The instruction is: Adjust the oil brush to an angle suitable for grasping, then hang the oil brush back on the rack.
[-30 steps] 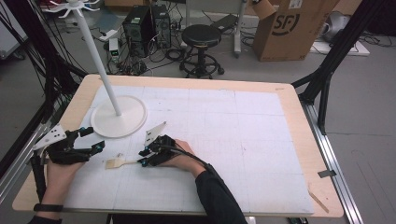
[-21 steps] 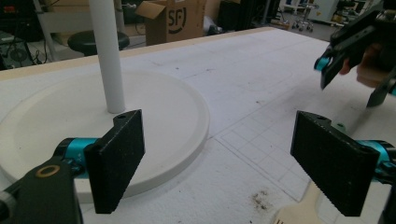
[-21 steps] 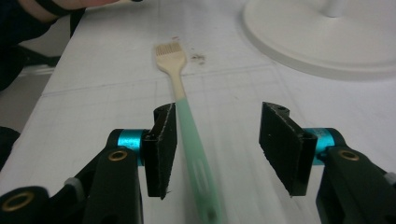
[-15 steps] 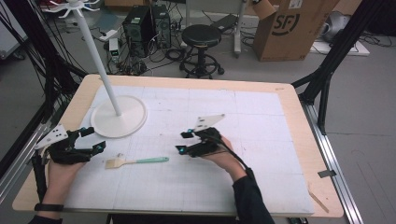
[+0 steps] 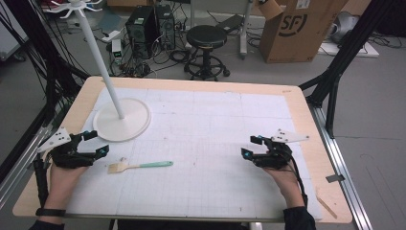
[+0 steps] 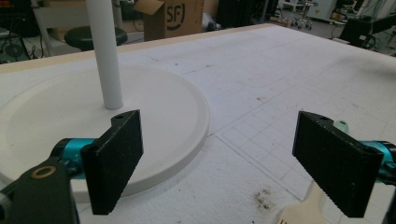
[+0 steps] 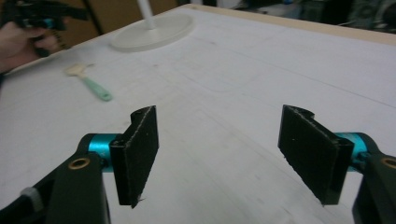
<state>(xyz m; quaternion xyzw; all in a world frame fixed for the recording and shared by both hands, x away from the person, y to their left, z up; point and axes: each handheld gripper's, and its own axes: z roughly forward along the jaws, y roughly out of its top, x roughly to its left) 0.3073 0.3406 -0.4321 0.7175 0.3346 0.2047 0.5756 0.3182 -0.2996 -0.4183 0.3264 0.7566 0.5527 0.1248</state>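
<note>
White table (image 5: 201, 120) under both tools, spread with a gridded sheet. Tall white stand (image 5: 122, 120) with its round base just ahead of the left gripper (image 5: 91, 143), whose jaws gape wide on nothing. Right gripper (image 5: 249, 146) far over toward the table's right side, jaws just opened wide, nothing between them. Small brush (image 5: 140, 166) with a mint-green handle flat on the sheet, bristles just beside the left jaws, well apart from the right jaws.
</note>
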